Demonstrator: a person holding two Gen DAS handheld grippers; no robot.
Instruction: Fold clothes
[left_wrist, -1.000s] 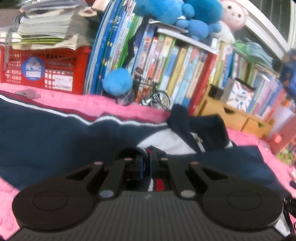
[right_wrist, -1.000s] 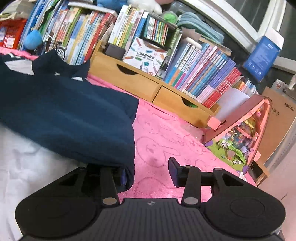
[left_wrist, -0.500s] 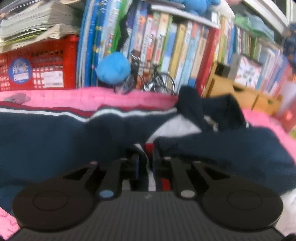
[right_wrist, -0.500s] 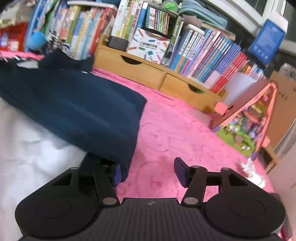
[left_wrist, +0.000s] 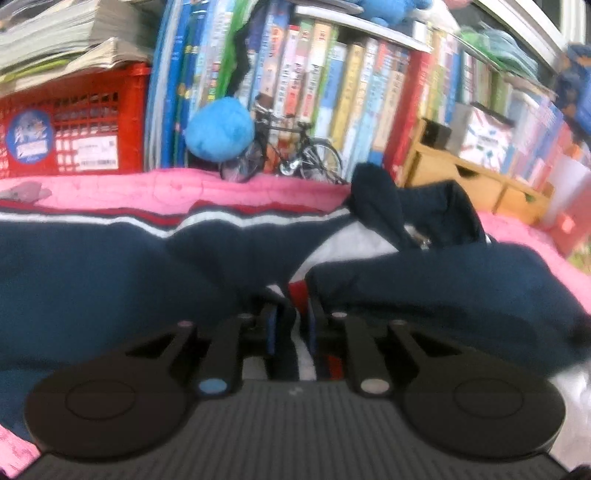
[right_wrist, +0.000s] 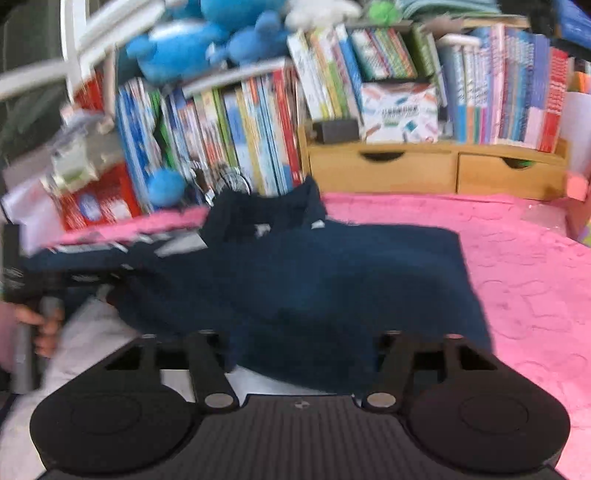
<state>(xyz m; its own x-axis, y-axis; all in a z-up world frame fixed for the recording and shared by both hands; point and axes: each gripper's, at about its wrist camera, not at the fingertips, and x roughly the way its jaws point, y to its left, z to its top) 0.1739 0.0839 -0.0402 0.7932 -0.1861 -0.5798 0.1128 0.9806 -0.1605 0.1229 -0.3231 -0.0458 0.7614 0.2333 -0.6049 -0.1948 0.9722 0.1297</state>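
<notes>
Across the middle of the left wrist view lies the navy jacket (left_wrist: 110, 280), spread on the pink blanket (left_wrist: 155, 188). Long axis runs left-right in that frame; collar (left_wrist: 413, 210) stands up at centre-right, toward the bookshelf (left_wrist: 332, 81). Red and white stripes trace the far edge; white lining shows under the collar and at the lower centre. Right half is folded over, a thick dark slab at right.

Left gripper (left_wrist: 291, 328): jaws narrow, have just been opening slightly, with the striped hem fabric between them. Pads look close against the cloth, but blur hides contact, so can't tell if it's still pinched.

Right wrist view, blurred: jacket (right_wrist: 314, 288) fills the centre, collar at upper centre pointing at the wooden drawer unit (right_wrist: 424, 170). Right gripper (right_wrist: 303, 354): jaws well apart, just been closing a bit, both fingertips hidden under the navy fold's near edge, nothing visibly pinched. Hand (right_wrist: 40, 325) on the other gripper's handle at the left edge.
</notes>
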